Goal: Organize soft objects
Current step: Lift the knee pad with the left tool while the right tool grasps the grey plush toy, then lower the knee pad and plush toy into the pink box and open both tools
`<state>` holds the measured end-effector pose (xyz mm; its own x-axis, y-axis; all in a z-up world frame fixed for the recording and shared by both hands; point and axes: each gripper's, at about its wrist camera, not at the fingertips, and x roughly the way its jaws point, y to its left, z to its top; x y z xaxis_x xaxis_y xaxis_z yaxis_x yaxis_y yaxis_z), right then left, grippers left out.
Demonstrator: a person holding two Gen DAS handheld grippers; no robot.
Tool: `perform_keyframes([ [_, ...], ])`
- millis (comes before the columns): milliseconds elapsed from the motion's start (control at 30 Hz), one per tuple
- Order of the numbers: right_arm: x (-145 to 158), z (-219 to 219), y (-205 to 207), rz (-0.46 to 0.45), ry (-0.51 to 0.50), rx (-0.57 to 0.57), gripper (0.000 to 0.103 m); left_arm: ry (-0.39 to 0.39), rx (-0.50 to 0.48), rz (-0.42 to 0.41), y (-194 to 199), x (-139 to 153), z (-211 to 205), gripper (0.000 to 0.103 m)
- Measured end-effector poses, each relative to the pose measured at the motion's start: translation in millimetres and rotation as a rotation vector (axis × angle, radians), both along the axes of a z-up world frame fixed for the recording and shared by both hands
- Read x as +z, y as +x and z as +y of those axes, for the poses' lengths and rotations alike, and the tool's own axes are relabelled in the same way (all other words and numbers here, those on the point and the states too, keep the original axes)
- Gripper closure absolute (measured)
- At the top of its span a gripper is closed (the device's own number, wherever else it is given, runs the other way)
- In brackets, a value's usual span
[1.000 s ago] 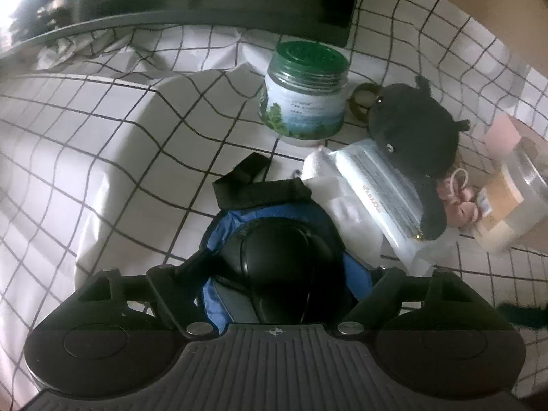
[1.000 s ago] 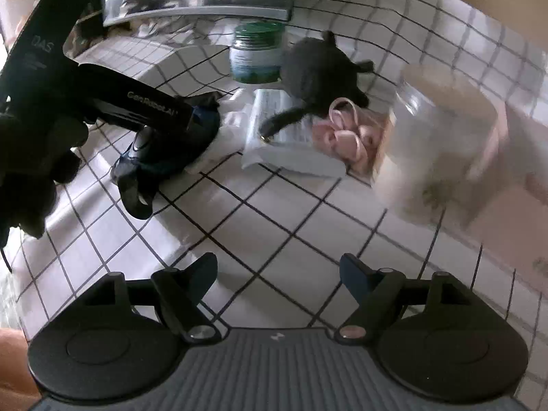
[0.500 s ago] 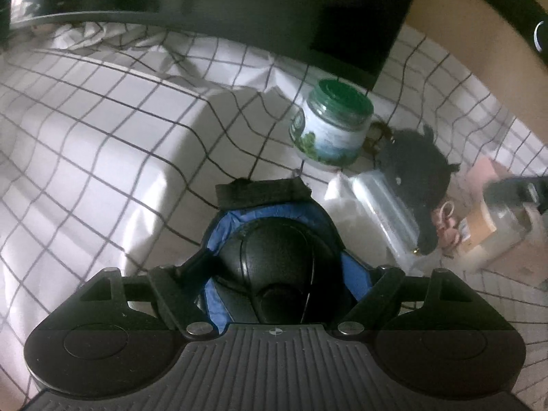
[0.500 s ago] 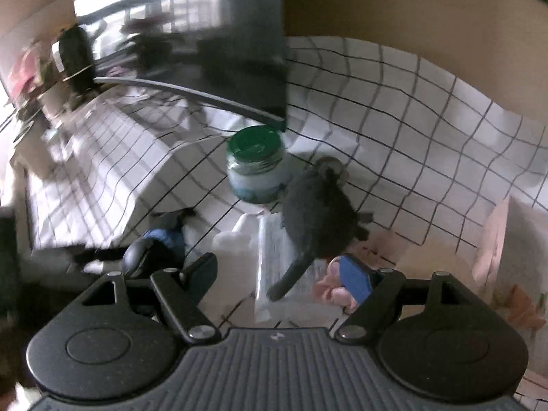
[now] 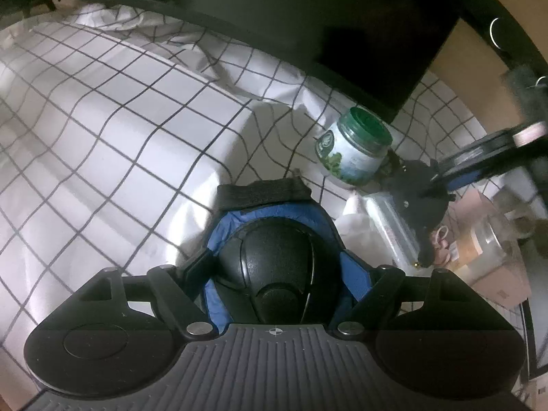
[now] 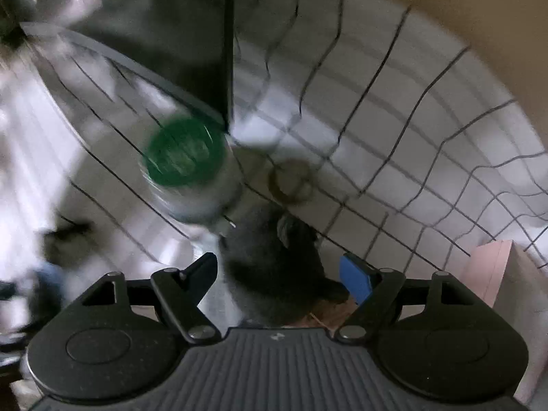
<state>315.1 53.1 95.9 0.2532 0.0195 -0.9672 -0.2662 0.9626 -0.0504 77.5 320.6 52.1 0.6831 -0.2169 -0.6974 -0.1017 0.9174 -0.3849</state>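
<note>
Since a second ago, the right gripper point(image 6: 278, 275) has swung from bare cloth to hover over the dark plush toy point(image 6: 274, 267), jaws wide apart and not touching it. At bottom centre of the left view, the left gripper point(image 5: 275, 270) clamps a black and blue knee pad point(image 5: 274, 257). Beyond lie a white checked cloth point(image 5: 113, 144), a green-lidded jar point(image 5: 352, 150) and a dark monitor point(image 5: 308, 17) at top.

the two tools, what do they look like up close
Both look alike: a dark grey ribbed body with a small crosshair mark at its front edge, a round black disc on each side, and black angled fingers on silver pivot pins. The right tool shows a blue pad on one finger. On the left tool no pads are visible. No hands or sleeves clearly show.
</note>
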Motion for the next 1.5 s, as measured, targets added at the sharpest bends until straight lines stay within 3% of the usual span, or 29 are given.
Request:
perform_keyframes([
  [133,-38,13,9,0.065,-0.123,-0.056,0.024,-0.011,-0.006,0.005,0,-2,7,0.018],
  [300,-25,9,-1,0.036,-0.060,-0.070,0.033,0.015,-0.019,0.003,5,3,5,0.018],
  [467,21,-2,-29,-0.075,0.022,-0.033,0.034,0.043,0.007,-0.029,19,23,9,0.018],
  [733,128,-68,-74,-0.349,0.176,-0.093,0.034,0.115,-0.005,-0.200,55,103,-14,0.018],
  [967,191,-168,-113,-0.596,0.194,-0.261,0.034,0.098,-0.157,-0.313,85,159,-87,0.018],
  [1167,194,-240,-143,-0.666,0.162,-0.450,0.034,0.073,-0.391,-0.363,110,183,-184,0.018],
  [1300,182,-273,-157,-0.653,0.149,-0.551,0.034,0.013,-0.541,-0.348,128,180,-252,0.018],
  [1500,163,-314,-163,-0.642,0.118,-0.650,0.034,-0.108,-0.660,-0.259,157,146,-335,0.018],
])
